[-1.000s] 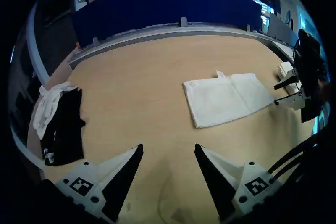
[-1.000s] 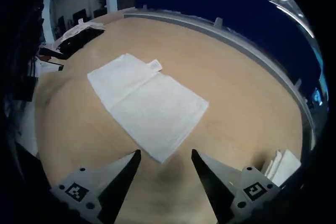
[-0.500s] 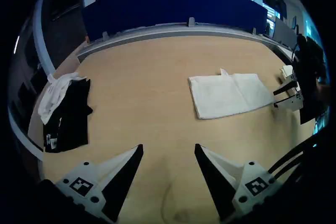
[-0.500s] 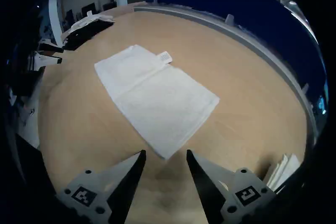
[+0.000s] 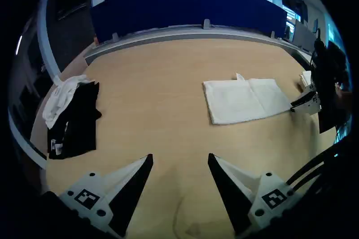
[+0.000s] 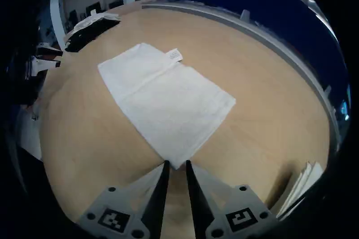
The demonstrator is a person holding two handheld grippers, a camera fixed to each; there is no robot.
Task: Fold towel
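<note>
Since the earlier frames the right gripper [image 6: 176, 167] has narrowed from a wide gape to a slim slot, and it has closed in on the towel [image 6: 166, 100] until the near corner sits between its tips. The left gripper's [image 5: 179, 167] spread has not changed; its view has drifted slightly, so the towel sits a little farther off.

Right jaws: almost together about the towel's near corner. A thin gap remains, and whether both fingers already press the cloth cannot be told. Left jaws: released, wide apart, holding nothing, over bare table [image 5: 148, 104] well short of the towel.

The towel lies flat on the table, spread as a rectangle with a crease across its middle and a small label [image 6: 174, 54] at its far edge. A stack of folded white cloths [image 6: 300, 180] lies to the right of the towel as the right gripper view shows it. A heap of black and white garments [image 5: 72, 113] lies well apart from the towel on the opposite side. A blue partition [image 5: 188, 6] stands beyond the towel's far edge.

Step in hand, as judged: securing one corner before the fold. The next move probably calls for a firm pinch on that corner. The left gripper would then take the matching corner, so that both lift and carry the edge across to the opposite side.
</note>
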